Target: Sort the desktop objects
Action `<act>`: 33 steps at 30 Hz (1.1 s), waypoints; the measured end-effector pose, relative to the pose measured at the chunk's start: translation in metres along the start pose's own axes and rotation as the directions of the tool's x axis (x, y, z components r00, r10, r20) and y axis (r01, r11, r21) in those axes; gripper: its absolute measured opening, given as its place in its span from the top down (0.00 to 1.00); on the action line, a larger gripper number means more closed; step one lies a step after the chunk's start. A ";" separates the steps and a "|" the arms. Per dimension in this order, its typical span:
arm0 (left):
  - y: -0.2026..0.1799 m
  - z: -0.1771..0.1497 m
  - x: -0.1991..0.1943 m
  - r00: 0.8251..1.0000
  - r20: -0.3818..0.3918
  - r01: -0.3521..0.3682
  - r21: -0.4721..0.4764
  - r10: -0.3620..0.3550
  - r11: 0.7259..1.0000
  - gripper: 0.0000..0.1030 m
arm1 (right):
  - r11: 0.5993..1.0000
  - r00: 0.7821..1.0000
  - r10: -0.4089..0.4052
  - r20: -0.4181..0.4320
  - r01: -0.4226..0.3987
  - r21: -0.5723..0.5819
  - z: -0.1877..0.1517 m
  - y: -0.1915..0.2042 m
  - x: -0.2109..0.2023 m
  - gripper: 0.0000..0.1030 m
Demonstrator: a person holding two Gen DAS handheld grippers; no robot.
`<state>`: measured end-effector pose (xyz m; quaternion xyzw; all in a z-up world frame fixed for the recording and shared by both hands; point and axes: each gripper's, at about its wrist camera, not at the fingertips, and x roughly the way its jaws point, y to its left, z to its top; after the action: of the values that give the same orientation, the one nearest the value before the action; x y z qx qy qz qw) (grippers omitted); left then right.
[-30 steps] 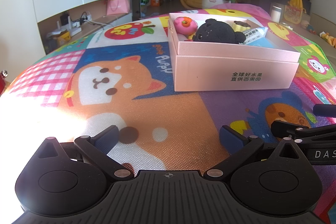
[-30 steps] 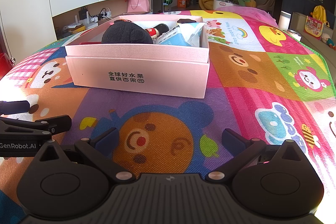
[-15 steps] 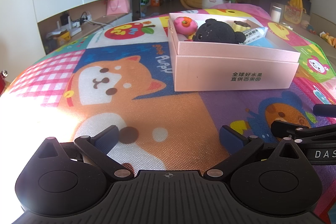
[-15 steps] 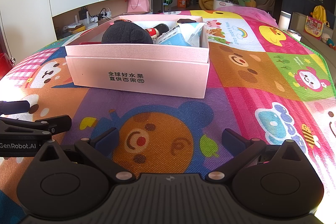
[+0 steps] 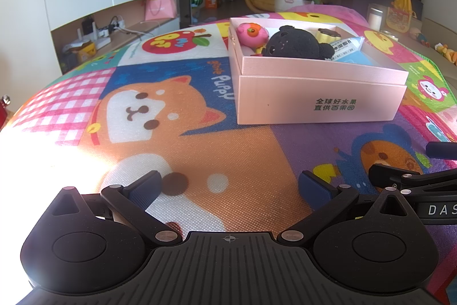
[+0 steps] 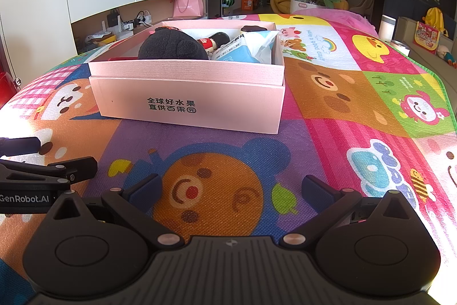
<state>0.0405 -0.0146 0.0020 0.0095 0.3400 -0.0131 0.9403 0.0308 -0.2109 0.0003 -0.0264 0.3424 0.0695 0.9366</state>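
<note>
Hovering low over the cartoon mat (image 5: 177,133), the left gripper (image 5: 228,189) has its blue pads spread wide with nothing between them, and the right gripper (image 6: 232,189) beside it is just as released and bare. Straight ahead of both sits the pink box (image 5: 314,102), well apart from the fingertips: ahead and to the right of the left gripper, ahead and a little to the left of the right one. Going left to right inside it: a pink round toy (image 5: 252,32), a black plush (image 5: 294,46) filling the middle, a small red-dressed doll (image 6: 212,43) tucked behind it, then a blue-and-white packet (image 6: 245,49) leaning against the right wall. No loose item shows on the mat near the box (the sorting looks close to done, by my reading). If another piece does need placing, the sensible way is to come in above the box rim, not across it, since the near wall stands taller than the jaws. Keep the two tools from crowding each other; their sides are already near touching.
</note>
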 end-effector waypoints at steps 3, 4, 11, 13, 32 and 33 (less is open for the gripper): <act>0.000 0.000 0.000 1.000 0.000 0.000 0.000 0.000 1.000 0.00 | 1.000 1.000 0.000 0.000 0.000 0.000 0.000 0.000 0.000 0.00; 0.000 0.000 0.000 1.000 0.000 0.000 0.000 0.000 1.000 0.00 | 1.000 1.000 0.000 0.000 0.000 0.000 0.000 0.000 0.000 0.00; 0.000 0.000 0.000 1.000 0.000 0.000 0.000 0.000 1.000 0.00 | 1.000 1.000 0.000 0.000 0.000 0.000 0.000 0.000 0.000 0.00; 0.000 0.000 0.000 1.000 0.000 0.000 0.000 0.000 1.000 0.00 | 1.000 1.000 0.000 0.000 0.000 0.000 0.000 0.000 0.000 0.00; 0.000 0.000 0.001 1.000 0.000 -0.002 -0.004 0.002 1.000 0.00 | 1.000 1.000 -0.019 0.001 0.019 0.024 0.001 0.001 0.001 0.00; 0.000 0.000 0.001 1.000 0.000 0.000 -0.007 0.000 1.000 0.00 | 1.000 1.000 -0.020 0.001 0.020 0.023 0.000 0.001 0.000 0.00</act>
<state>0.0411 -0.0142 0.0015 0.0063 0.3398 -0.0121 0.9404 0.0312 -0.2099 0.0004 -0.0189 0.3426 0.0564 0.9376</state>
